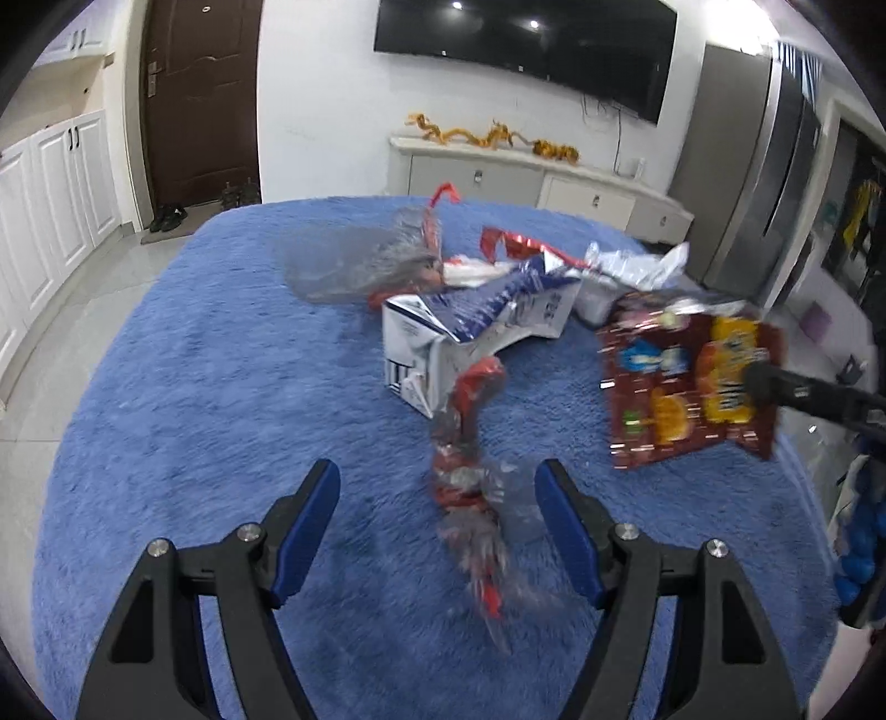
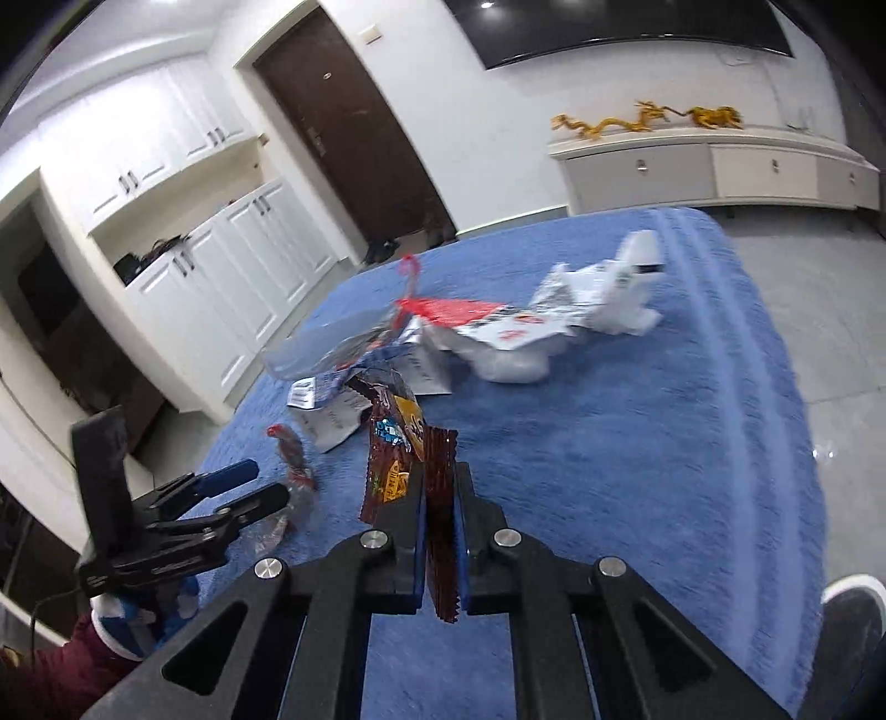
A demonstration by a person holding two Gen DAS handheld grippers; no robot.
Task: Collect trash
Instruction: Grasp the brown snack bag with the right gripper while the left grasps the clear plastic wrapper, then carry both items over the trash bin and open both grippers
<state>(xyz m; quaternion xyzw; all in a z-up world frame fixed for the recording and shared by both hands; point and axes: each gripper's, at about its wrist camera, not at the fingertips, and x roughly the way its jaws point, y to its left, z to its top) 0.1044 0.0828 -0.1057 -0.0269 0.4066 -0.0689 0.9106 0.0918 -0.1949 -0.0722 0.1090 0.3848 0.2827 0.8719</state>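
Note:
Trash lies on a blue fluffy rug [image 1: 194, 387]. My left gripper [image 1: 437, 487] is open, its jaws on either side of a twisted red and clear plastic wrapper [image 1: 470, 482]. The left gripper also shows in the right wrist view [image 2: 249, 487], with the wrapper [image 2: 293, 471] beside it. My right gripper [image 2: 440, 482] is shut on a dark red snack bag [image 2: 440, 531] and holds it above the rug. The bag shows in the left wrist view [image 1: 686, 376], with the right gripper [image 1: 758, 379] on its edge. A crushed blue and white carton [image 1: 476, 327] lies behind the wrapper.
More wrappers lie further back: a clear plastic bag [image 1: 354, 266], red foil [image 1: 509, 243] and white crumpled packaging [image 2: 598, 299]. A low white cabinet [image 1: 531, 183] and a wall TV [image 1: 526, 50] stand beyond the rug. A shoe [image 2: 853, 615] shows at the right edge.

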